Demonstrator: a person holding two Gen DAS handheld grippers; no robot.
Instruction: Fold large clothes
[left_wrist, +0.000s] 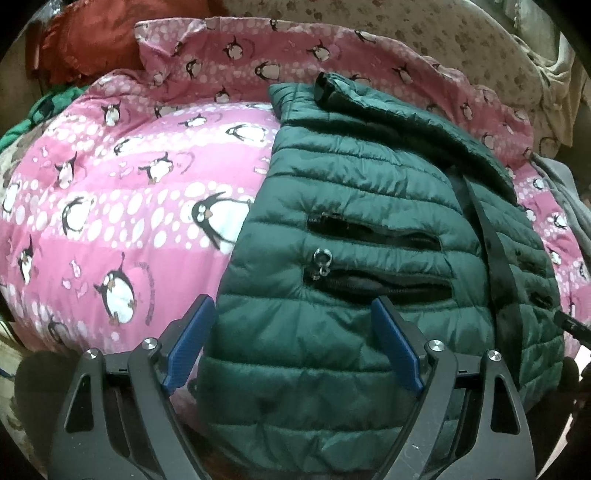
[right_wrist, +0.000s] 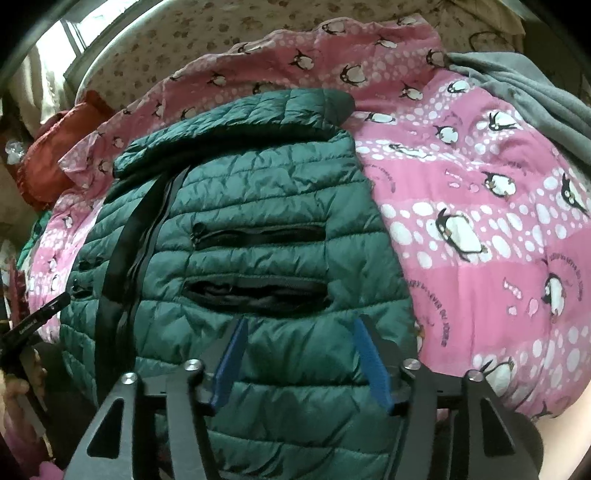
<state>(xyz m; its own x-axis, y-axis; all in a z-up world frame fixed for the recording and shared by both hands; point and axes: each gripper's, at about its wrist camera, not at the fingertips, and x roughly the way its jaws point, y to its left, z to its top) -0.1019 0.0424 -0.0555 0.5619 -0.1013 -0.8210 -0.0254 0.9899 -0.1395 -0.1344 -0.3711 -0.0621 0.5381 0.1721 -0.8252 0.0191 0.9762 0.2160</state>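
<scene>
Although both tools hang low over the bed, I judge the folding as about half done. Nearest to me, the left gripper (left_wrist: 291, 328) has its jaws spread wide, one blue pad over the pink cover and the other over the jacket's side; they hold nothing. The right gripper (right_wrist: 297, 350) has its jaws partly apart, both pads above the quilted cloth, and I see no fabric pinched between them, so I read it as empty too.

Under them lies the green jacket (left_wrist: 369, 206), on the penguin blanket (left_wrist: 129, 192) that covers the bed. Its front faces up, with the black zipper strip (right_wrist: 122, 236) running along the length and two pocket openings gaping on each side. Further away, one sleeve (left_wrist: 406, 114) lies folded across the upper part, near the collar. The sides look already brought in, since the shape is narrow, but I cannot tell about the other sleeve.

What is left, in my judgement, is to fold the lower hem up toward the collar and to flatten the puffy bundle.

Beyond the jacket I see a red cushion (left_wrist: 88, 44), a grey cloth (right_wrist: 535, 96) at the edge, and a beige sheet (left_wrist: 461, 33) with paw prints.
</scene>
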